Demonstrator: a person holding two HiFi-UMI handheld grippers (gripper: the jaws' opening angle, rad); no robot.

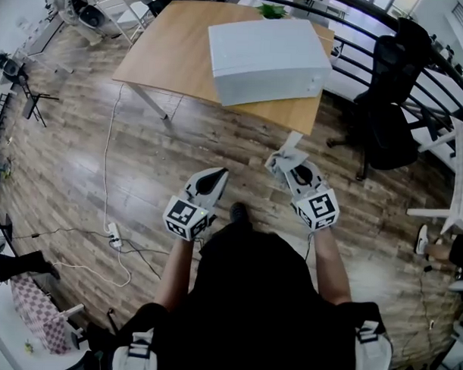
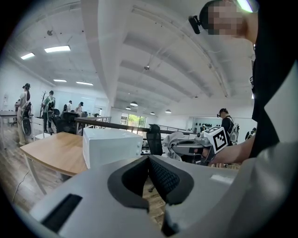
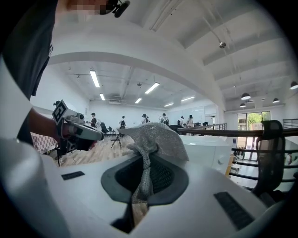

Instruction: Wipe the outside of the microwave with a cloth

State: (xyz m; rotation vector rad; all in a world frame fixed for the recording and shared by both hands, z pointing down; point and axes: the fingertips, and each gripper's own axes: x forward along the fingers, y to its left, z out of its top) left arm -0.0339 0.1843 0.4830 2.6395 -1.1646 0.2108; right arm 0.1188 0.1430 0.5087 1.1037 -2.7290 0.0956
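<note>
The white microwave (image 1: 266, 60) stands on a wooden table (image 1: 168, 57) ahead of me, its body also showing in the left gripper view (image 2: 111, 146) and behind the cloth in the right gripper view (image 3: 207, 151). My right gripper (image 1: 287, 161) is held in front of the table edge, short of the microwave, shut on a grey mesh cloth (image 1: 288, 148) that sticks up from its jaws (image 3: 151, 139). My left gripper (image 1: 215, 177) hangs lower and to the left over the floor, jaws closed with nothing between them (image 2: 149, 162).
A black office chair (image 1: 386, 110) stands right of the table beside a dark railing (image 1: 440, 66). A power strip (image 1: 114, 235) with white cables lies on the wooden floor at left. Several people stand far off in the room (image 3: 144, 119).
</note>
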